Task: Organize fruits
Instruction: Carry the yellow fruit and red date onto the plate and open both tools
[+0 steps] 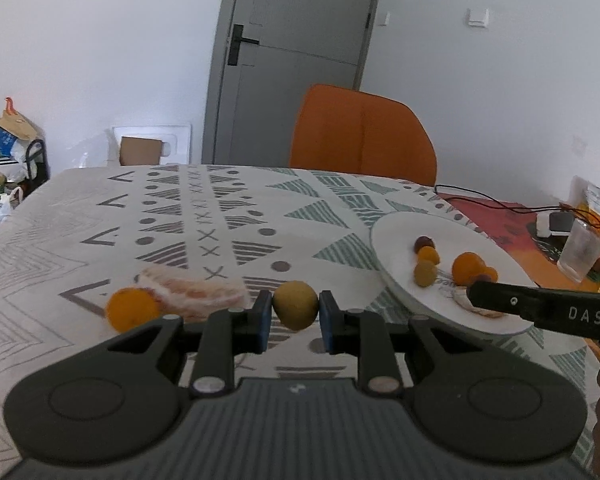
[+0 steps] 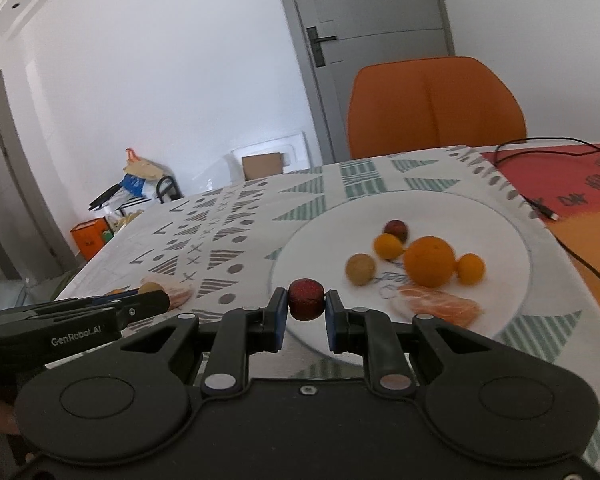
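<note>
Clamping a yellow-green fruit (image 1: pixel 295 305), left claw (image 1: pixel 295 312) reads "GenRobot.AI"; right claw (image 2: pixel 306 314) pinches a dark-red fruit (image 2: pixel 306 299).

Looks like a home, dining-room corner. Desk (image 1: pixel 100 216) under a patterned tablecloth (image 1: pixel 220 208), orange upholstered chair (image 1: pixel 360 136) pushed in at the far side, grey interior door (image 1: pixel 296 40) with lever handle upper centre, light switch (image 1: pixel 478 18) upper right. Bags and a rack (image 1: pixel 8 148) piled at left edge, cardboard box (image 1: pixel 140 150) on the floor against the white wall. Drinking glass (image 1: pixel 580 250) at right.
</note>
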{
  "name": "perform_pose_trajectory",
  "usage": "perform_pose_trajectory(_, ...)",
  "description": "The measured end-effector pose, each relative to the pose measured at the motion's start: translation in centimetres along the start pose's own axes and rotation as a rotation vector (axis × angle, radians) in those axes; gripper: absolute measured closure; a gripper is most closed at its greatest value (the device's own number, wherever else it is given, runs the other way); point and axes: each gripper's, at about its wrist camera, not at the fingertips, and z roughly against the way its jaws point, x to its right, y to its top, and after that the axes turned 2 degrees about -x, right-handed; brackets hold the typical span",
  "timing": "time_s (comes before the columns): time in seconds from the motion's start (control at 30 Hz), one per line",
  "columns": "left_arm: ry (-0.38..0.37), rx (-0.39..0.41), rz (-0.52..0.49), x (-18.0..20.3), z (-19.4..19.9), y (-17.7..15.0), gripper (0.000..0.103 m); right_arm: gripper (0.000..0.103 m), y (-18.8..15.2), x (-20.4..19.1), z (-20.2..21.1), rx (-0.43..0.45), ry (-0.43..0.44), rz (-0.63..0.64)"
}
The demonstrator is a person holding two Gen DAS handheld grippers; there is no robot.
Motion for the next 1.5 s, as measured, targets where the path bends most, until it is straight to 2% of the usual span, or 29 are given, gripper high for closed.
perform_pose_trajectory(0.4, -0.034, -0.008, -0.053, 3.0, -1.8, 0.8, 0.08, 0.084, -0.2, 2.9, 0.5, 0.001, -0.026, -0.052)
perform_pose_trajectory(0.53, -0.05, -0.008, -0.069, 3.9, -2.3, 1.1, 0.08, 0.075, -0.1, 3.5, 0.9, 0.024, -0.041, -0.059)
perform_pose_trajectory(0.67, -0.067, -0.008, -0.084, 4.7, -2.8, 1.4, 0.08, 0.075, 0.0, 4.2, 1.2, 0.026, -0.051, -0.075)
perform_pose_trajectory(1.4, -0.152, 0.011, -0.15, 8.3, -4.0, 2.9, 0.079, 0.069, 0.0, 5.5, 1.5, 0.027, -0.088, -0.091)
perform_pose_trajectory(1.5, -0.138, 0.011, -0.147, 8.3, -4.0, 3.2, 0.072, 0.067, 0.0, 5.5, 1.5, 0.028, -0.089, -0.093)
